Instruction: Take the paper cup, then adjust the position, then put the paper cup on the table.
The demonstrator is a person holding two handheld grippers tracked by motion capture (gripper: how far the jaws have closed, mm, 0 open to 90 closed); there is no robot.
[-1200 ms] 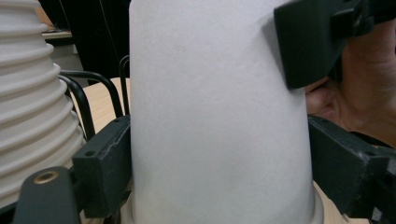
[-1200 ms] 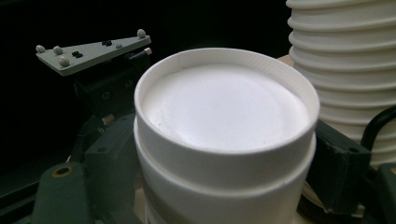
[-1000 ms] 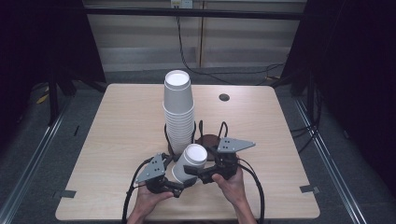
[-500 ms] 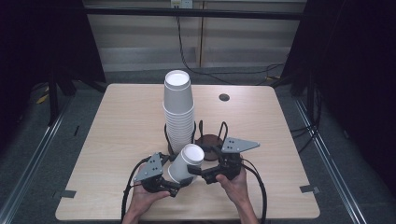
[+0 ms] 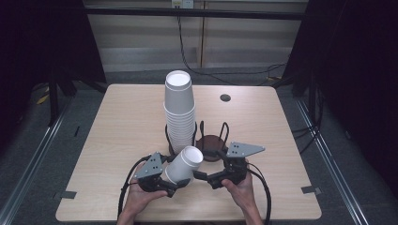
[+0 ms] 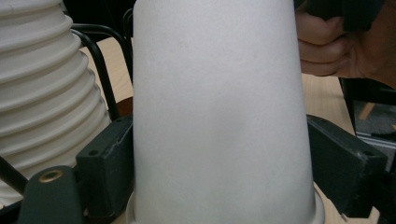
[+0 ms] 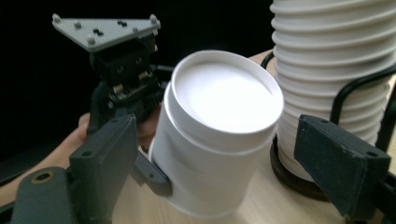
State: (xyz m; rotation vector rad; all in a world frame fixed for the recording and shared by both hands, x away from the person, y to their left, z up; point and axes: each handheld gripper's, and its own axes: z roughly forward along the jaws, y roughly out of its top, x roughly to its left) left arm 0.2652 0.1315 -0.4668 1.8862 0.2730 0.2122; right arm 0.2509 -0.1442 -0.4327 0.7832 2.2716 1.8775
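So the left gripper (image 5: 180, 180) has its jaws clamped on a single white paper cup (image 5: 183, 164), gripping it near the rim end and holding it tilted with the closed bottom pointing up and away, near the front edge of the light wooden table (image 5: 117, 122). The right gripper (image 5: 199, 176) sits just beside it with its jaws spread apart, one on each side of the cup's bottom, not pressing on it. Right behind them is the tall stack of white paper cups (image 5: 179, 110) standing in one ring of a black wire holder (image 5: 211, 140) with a brown base; its other ring has no cups. Plenty of bare tabletop left and right of the stack, and a small dark round disc (image 5: 225, 98) lies toward the far edge. Grey floor and dark curtains surround the table.
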